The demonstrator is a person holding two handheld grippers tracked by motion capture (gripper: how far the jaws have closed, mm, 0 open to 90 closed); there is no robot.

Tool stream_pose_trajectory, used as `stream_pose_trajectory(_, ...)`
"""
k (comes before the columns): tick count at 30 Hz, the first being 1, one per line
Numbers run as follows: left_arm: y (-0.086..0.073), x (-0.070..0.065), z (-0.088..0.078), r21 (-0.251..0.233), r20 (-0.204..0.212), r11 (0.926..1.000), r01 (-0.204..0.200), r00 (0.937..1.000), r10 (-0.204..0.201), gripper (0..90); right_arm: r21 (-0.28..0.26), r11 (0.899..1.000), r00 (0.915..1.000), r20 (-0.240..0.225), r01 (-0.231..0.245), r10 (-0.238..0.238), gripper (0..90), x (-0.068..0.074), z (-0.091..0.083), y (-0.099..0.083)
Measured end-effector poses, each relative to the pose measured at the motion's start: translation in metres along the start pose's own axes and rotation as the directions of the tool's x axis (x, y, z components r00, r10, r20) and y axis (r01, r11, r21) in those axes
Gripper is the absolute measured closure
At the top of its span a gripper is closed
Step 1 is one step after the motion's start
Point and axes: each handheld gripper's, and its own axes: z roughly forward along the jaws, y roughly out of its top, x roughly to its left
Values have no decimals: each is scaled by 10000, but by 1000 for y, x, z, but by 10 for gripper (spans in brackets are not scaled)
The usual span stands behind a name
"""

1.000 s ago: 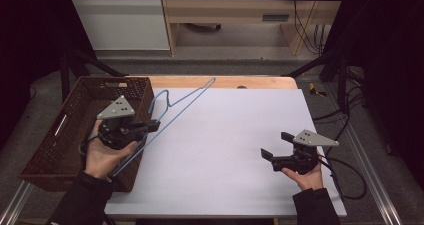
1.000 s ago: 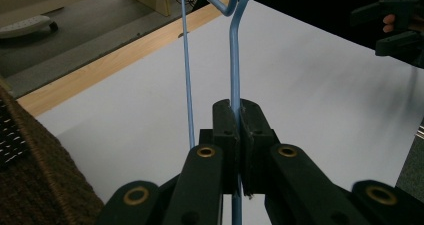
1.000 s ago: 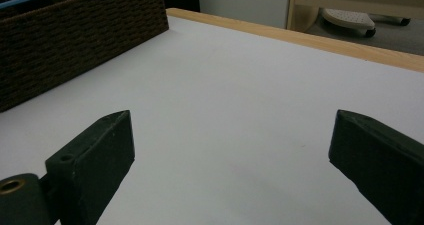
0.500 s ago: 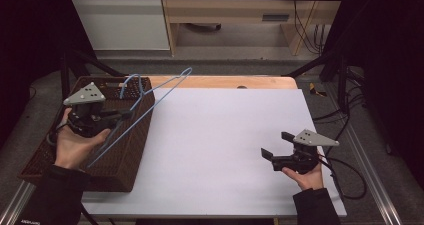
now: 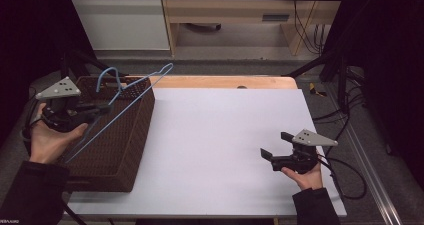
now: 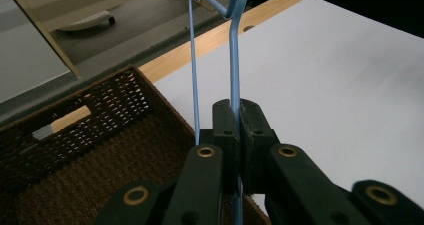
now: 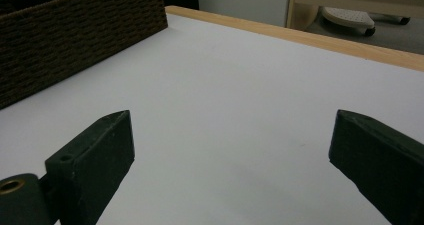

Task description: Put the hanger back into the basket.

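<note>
We hold the blue wire hanger (image 5: 131, 99) in our left gripper (image 5: 102, 108), jaws clamped tight on one of its wires, so it hangs tilted over the brown wicker basket (image 5: 131, 150) at the left edge of the white table (image 5: 220, 135). We judge the pinch on the thin wire lets us lower it into the basket without snagging the rim. Our right gripper (image 5: 274, 147) rests near the table's near right side, jaws spread wide and empty, clear of the work.
</note>
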Motion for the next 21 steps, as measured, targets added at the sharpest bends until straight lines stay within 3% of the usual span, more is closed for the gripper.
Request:
stream_pose_trajectory(7, -7, 18, -11, -78, -181, 10000, 60, 9998, -61, 873, -15, 10000, 10000, 2, 1, -1, 47, 0, 0, 0)
stream_pose_trajectory(21, -36, 54, -19, 134, -616, 9981, 606, 9963, -597, 872, 16, 10000, 10000, 21, 19, -19, 46, 0, 0, 0)
